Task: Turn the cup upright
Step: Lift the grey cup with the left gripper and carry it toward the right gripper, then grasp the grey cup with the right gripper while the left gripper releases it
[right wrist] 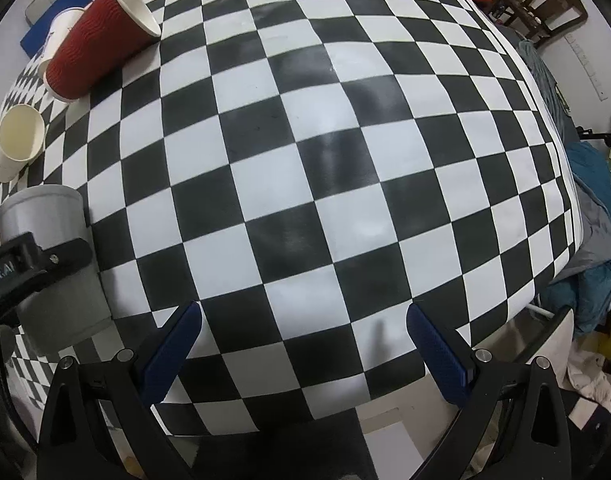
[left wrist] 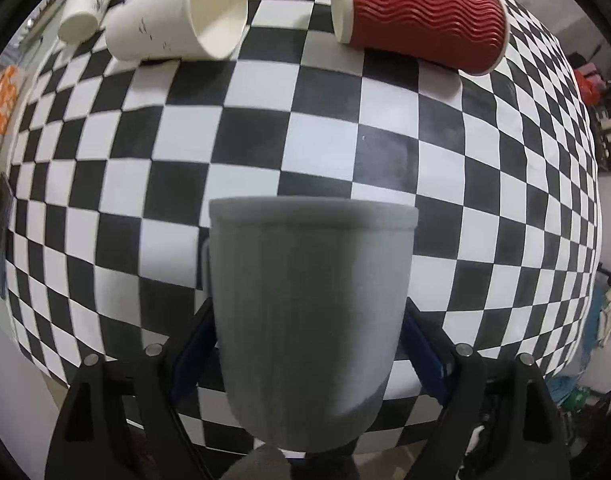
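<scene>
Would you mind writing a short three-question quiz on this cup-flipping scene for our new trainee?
1. True or false: the left gripper is shut on the grey cup.
2. How does the red ribbed cup sit on the checkered table? A) upright B) on its side C) stacked inside a white cup
3. Fill in: the right gripper is ____, with nothing between its blue pads.

Key
1. True: its pads press both sides of the cup.
2. B, with its white rim facing sideways.
3. Open.
</scene>
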Motion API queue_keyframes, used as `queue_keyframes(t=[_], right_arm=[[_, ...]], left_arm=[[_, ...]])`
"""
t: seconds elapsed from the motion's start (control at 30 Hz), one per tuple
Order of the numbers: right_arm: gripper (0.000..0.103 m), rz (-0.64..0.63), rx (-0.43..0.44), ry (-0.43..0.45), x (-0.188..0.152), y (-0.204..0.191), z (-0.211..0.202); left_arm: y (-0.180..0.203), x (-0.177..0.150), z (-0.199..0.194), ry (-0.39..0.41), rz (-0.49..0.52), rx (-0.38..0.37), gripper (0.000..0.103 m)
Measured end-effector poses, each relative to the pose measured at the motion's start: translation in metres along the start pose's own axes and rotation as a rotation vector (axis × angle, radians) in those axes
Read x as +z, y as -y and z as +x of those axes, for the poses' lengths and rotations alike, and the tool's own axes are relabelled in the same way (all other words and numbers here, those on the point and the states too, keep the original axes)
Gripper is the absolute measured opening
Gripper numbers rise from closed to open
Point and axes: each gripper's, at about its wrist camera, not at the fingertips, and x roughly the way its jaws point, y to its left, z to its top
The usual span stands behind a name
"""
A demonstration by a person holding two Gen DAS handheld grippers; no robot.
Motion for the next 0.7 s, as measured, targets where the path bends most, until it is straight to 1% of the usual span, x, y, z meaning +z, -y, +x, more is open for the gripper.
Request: queue_keyframes(t=[0.1,0.2,0.23,0.3,0.4,0.43,0.5,0.53,0.7], right_arm=[[0.103,0.005,0.019,0.009,0.006,0.006,-0.008],[0.103,0.004,0.042,0.02,0.003,0.004,-0.02],[0.103,-0.004,0.048,0.027,0.002,0.002,-0.026],[0.103,-0.019,0.06,0.04,-0.004,-0.002,-0.034],[0.103,-0.054,0.078,0.059,-0.008,-0.011,-0.05],[0.103,-0.068,0.087,0.066,-0.01,-0.016,-0.056],[0.103,-0.098,0.101,0.077,-0.019,-0.037,-0.068],[0.103,-0.114,0.109,0.085,-0.02,-0.043,-0.074],[0.103,-0.186,0.144,0.113,-0.043,-0.089,-0.106]], left_arm=[[-0.001,0.001,-0.011,0.023,0.001,-0.02,0.086],[-0.007,-0.001,-0.034,0.098,0.012,-0.043,0.086],[-0.01,-0.003,-0.046,0.151,0.027,-0.032,0.086],[-0.015,-0.005,-0.065,0.234,0.055,0.026,0.086],[-0.03,-0.019,-0.087,0.333,0.1,0.095,0.087],[-0.034,-0.022,-0.09,0.349,0.107,0.102,0.087],[-0.044,-0.032,-0.098,0.362,0.121,0.134,0.093],[-0.052,-0.035,-0.098,0.366,0.122,0.138,0.097],[-0.074,-0.048,-0.118,0.39,0.084,0.154,0.097]])
